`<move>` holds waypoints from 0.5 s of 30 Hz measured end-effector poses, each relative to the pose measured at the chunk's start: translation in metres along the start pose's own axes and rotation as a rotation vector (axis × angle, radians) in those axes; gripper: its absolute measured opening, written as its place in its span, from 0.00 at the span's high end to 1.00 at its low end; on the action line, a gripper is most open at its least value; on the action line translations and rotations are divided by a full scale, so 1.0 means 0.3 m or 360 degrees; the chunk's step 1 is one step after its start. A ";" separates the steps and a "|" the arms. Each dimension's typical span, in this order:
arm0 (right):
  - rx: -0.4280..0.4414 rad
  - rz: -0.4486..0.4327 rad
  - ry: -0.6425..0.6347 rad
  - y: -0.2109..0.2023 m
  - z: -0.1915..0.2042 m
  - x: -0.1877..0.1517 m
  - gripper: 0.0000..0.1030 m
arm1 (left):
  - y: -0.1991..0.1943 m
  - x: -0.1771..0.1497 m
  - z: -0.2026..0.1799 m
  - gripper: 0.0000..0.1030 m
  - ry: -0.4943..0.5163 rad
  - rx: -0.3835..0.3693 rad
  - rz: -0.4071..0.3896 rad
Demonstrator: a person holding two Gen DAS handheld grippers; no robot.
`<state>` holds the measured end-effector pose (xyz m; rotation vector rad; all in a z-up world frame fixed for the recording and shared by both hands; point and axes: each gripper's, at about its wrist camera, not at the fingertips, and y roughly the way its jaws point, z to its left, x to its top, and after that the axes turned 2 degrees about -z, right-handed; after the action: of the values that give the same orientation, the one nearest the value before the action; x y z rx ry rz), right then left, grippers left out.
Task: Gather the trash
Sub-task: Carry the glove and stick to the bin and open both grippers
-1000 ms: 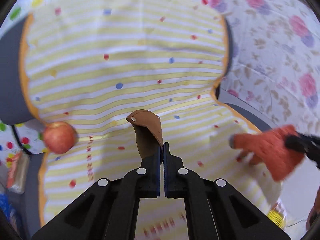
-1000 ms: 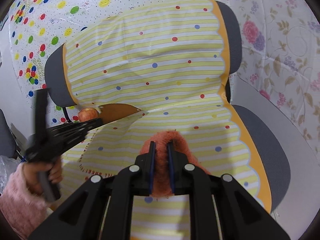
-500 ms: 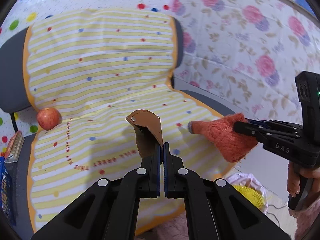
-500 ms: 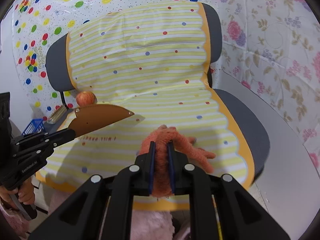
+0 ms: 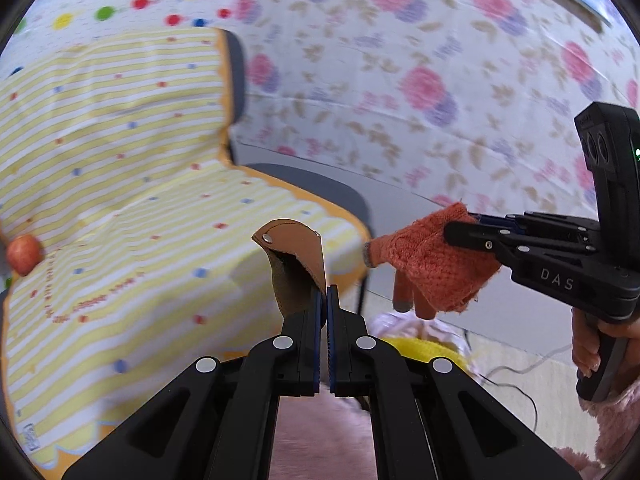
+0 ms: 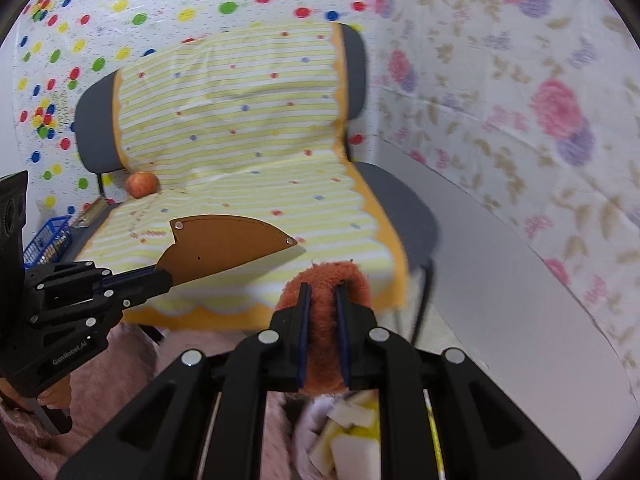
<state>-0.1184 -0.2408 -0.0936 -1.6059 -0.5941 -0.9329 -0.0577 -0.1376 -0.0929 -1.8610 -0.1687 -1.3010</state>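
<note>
Your left gripper [image 5: 323,294] pinches a brown leather flap [image 5: 294,264], your right gripper [image 6: 320,294] an orange glove [image 5: 432,264], both clear of the chair [image 6: 400,200], above a bag [image 6: 344,436] nearest your right.

A grey padded chair [image 6: 404,204] is draped with a yellow-striped dotted plastic sheet [image 6: 248,120]; floral-printed [image 6: 520,92] and polka-dotted wall coverings [image 6: 100,12] are hung behind.
</note>
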 end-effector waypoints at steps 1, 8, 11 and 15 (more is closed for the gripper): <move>-0.0033 0.0012 0.0019 -0.017 -0.022 -0.021 0.88 | 0.013 -0.006 -0.026 0.97 0.0019 -0.0030 0.0019; -0.0163 0.0105 0.0189 -0.084 -0.149 -0.161 0.88 | 0.109 -0.041 -0.167 0.97 0.0135 -0.0210 0.0140; -0.0191 0.0145 0.0234 -0.095 -0.180 -0.207 0.88 | 0.150 -0.052 -0.221 0.97 0.0183 -0.0280 0.0193; -0.0194 0.0194 0.0295 -0.082 -0.221 -0.239 0.88 | 0.204 -0.055 -0.286 0.97 0.0258 -0.0333 0.0246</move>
<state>-0.1950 -0.2917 -0.1348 -1.6224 -0.3127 -1.0292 -0.0937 -0.2305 -0.1309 -1.8886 0.2003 -1.3964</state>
